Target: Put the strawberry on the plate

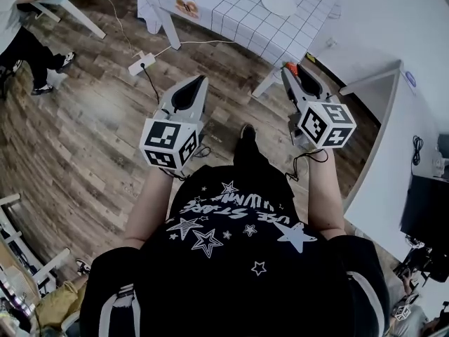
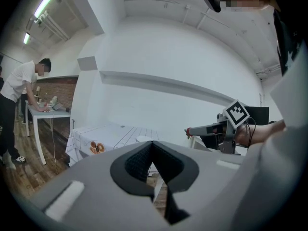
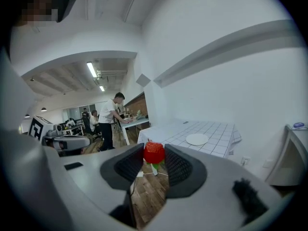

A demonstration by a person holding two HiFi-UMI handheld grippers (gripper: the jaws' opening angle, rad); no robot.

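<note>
My right gripper [image 3: 154,154] is shut on a red strawberry [image 3: 154,152] with green leaves, pinched at the jaw tips. From the head view the same strawberry [image 1: 290,67] shows at the tip of the right gripper [image 1: 289,70], held over the wooden floor short of the table. A white plate [image 1: 278,3] lies on the checked tablecloth [image 1: 231,12] ahead; this plate [image 3: 197,139] also shows in the right gripper view. My left gripper [image 1: 202,81] is shut and holds nothing, its jaws [image 2: 152,145] pressed together.
A white table leg [image 1: 266,83] stands just left of the right gripper. A power strip [image 1: 141,63] and cable lie on the floor. An orange item [image 1: 186,7] rests on the cloth's left. White desks [image 1: 393,118] stand at the right. A person [image 1: 24,41] stands far left.
</note>
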